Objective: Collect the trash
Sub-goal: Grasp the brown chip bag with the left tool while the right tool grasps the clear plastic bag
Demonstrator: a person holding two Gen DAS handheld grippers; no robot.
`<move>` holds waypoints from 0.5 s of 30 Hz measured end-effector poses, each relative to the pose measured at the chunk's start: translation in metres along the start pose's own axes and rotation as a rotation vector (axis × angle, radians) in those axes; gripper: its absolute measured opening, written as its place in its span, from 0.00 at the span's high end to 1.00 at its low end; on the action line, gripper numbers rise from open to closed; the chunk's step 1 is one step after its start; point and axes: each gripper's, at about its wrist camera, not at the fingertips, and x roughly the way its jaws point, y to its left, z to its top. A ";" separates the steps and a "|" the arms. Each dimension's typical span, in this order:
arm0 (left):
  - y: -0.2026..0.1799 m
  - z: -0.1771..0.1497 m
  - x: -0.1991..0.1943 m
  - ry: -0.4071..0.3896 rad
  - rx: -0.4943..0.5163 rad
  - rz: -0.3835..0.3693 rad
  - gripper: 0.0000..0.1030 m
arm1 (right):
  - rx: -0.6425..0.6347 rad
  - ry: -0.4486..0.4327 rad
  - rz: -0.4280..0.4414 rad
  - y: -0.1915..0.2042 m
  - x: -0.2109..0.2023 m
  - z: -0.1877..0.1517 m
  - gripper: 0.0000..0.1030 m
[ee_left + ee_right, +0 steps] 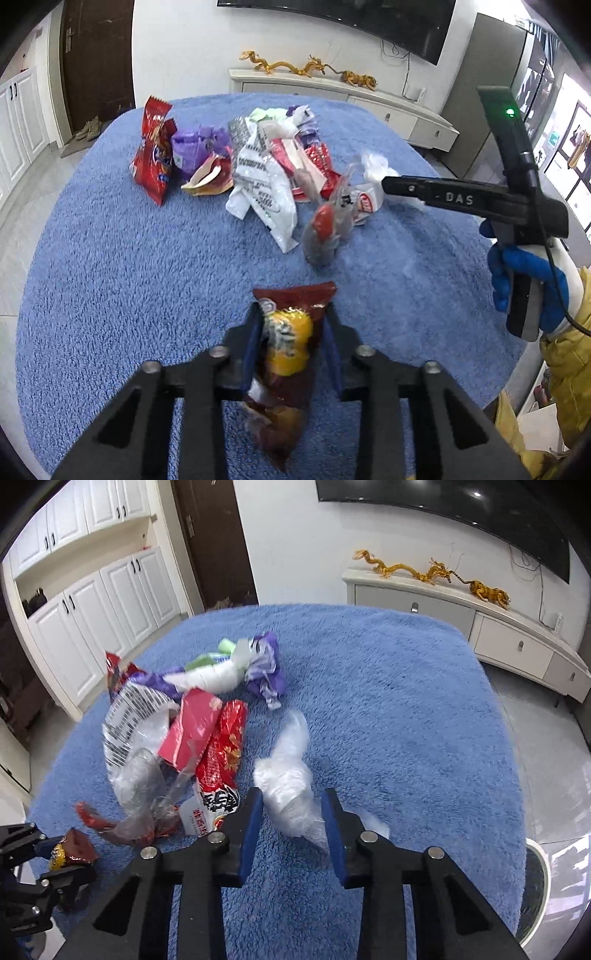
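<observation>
My left gripper point(291, 314) is shut on a dark red and yellow snack wrapper point(286, 354), held above the blue fluffy table cover point(129, 277). It also shows in the right wrist view point(70, 853). My right gripper point(291, 801) has its jaws around a crumpled clear plastic bag point(288, 786); whether the pads press it I cannot tell. In the left wrist view the right gripper point(384, 182) reaches in from the right at that bag point(373, 166). A pile of wrappers point(258, 166) lies mid-table: red packets, purple bags, white printed bags.
A clear bag with a red item point(325, 229) lies at the pile's near edge. A low white cabinet point(351, 96) with golden dragon figures stands behind the table. White cupboards point(92, 609) and a dark door point(214, 539) are at the left.
</observation>
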 end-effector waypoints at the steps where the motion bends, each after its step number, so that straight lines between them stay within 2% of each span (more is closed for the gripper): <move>1: -0.001 0.001 -0.004 -0.004 -0.001 0.000 0.78 | 0.007 -0.017 0.005 -0.002 -0.008 0.000 0.73; 6: -0.012 0.010 -0.014 -0.031 0.013 0.006 0.79 | 0.039 -0.066 0.014 -0.017 -0.034 -0.003 0.78; 15: -0.029 0.029 -0.019 -0.056 0.041 0.028 0.80 | 0.110 -0.102 0.058 -0.037 -0.051 -0.019 0.82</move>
